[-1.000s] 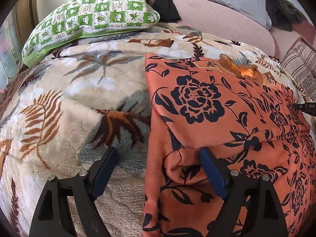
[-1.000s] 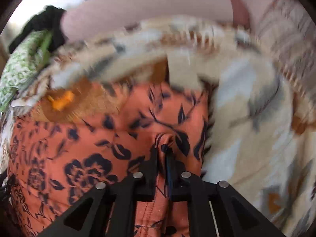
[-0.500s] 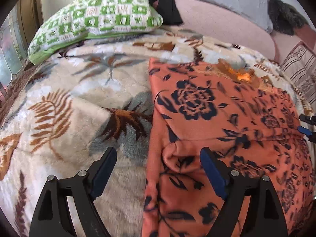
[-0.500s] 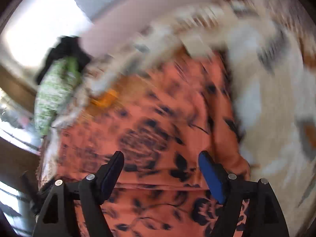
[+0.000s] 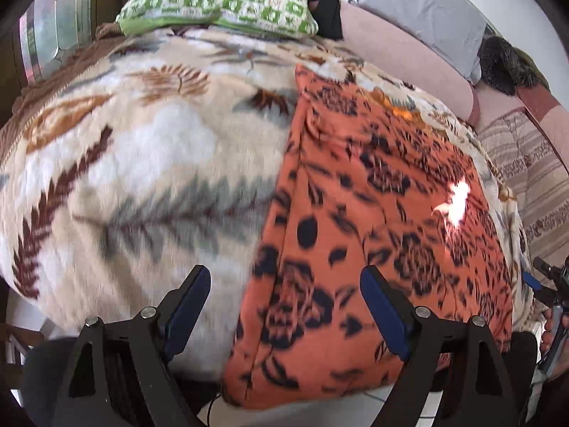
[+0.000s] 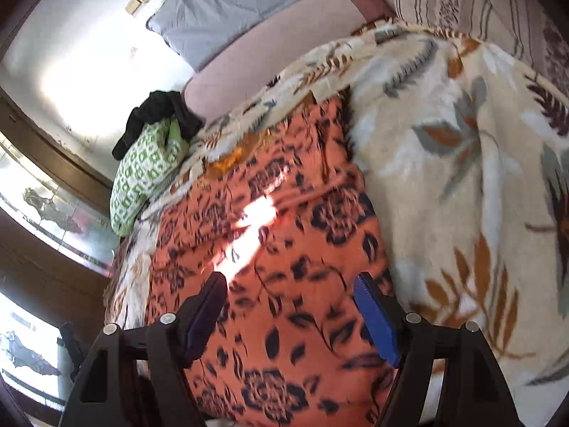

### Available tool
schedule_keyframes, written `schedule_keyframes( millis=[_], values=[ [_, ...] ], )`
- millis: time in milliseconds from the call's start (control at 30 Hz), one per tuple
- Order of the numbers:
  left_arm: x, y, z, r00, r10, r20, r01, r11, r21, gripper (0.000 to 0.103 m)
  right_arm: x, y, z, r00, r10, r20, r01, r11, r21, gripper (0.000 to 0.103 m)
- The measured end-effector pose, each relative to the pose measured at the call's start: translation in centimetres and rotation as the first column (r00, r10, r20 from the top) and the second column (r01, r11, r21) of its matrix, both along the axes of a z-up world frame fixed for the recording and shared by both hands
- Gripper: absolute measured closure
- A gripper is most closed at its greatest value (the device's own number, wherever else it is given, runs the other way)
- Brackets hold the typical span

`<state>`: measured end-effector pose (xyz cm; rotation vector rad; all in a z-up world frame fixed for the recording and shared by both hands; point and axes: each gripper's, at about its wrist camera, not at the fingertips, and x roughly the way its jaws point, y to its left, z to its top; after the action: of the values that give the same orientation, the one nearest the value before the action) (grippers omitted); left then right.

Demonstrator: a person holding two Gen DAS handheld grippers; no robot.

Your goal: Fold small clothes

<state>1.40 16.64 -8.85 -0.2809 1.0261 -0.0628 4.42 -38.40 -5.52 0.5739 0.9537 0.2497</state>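
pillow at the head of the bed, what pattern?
Green-and-white checked pillow, clearest in the left wrist view.

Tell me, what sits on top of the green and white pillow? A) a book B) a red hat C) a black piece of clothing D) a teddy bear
C: a black piece of clothing lies draped over the far end of the green and white pillow, up by the wall.

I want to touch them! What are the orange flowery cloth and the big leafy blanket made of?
The orange flowery cloth looks like thin, smooth woven fabric: it creases sharply. The leafy blanket looks like thick, fuzzy fleece or plush, with soft, blurry-edged pile.
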Motion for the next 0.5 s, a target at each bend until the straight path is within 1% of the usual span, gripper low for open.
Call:
schedule_keyframes(
  millis=[67, 100, 133, 233, 333, 433, 500],
  values=[
    [-0.7, -0.2, -0.7, 1.0, -0.006, -0.02, 0.007, 1.0, 0.008, 0.017, -2.4, -0.7, -0.8, 0.999, 0.019, -0.036, -0.021, 0.999, -0.039, 0.026],
    [-0.8, -0.3, -1.0, 0.999, -0.012, -0.031, 0.012, 1.0, 0.001, 0.017, -3.2, -0.9, -1.2, 0.998, 0.026, -0.055, -0.028, 0.999, -0.044, 0.026],
    [-0.9, -0.4, -1.3, 0.999, -0.011, -0.046, 0.011, 1.0, -0.001, 0.017, -3.9, -1.2, -1.7, 0.997, 0.034, -0.076, -0.037, 0.998, -0.041, 0.026],
    [-1.9, -0.5, -1.6, 0.998, -0.007, -0.058, 0.007, 1.0, -0.008, 0.017, -5.4, -1.1, -3.4, 0.99, 0.038, -0.135, -0.041, 0.999, -0.023, 0.026],
    [-2.7, -0.6, -1.7, 0.998, -0.015, -0.063, 0.014, 1.0, -0.021, 0.017, -6.4, 0.0, -4.4, 0.984, 0.063, -0.164, -0.063, 0.998, 0.003, 0.026],
    [-3.3, -0.7, -2.4, 0.995, -0.023, -0.094, 0.023, 1.0, 0.0, 0.017, -6.3, 1.3, -5.9, 0.97, 0.058, -0.236, -0.069, 0.997, -0.038, 0.027],
    [-3.5, -0.8, -3.0, 0.993, -0.024, -0.119, 0.026, 1.0, 0.016, 0.017, -6.3, 1.7, -6.2, 0.967, 0.046, -0.251, -0.062, 0.997, -0.055, 0.027]
  ],
)
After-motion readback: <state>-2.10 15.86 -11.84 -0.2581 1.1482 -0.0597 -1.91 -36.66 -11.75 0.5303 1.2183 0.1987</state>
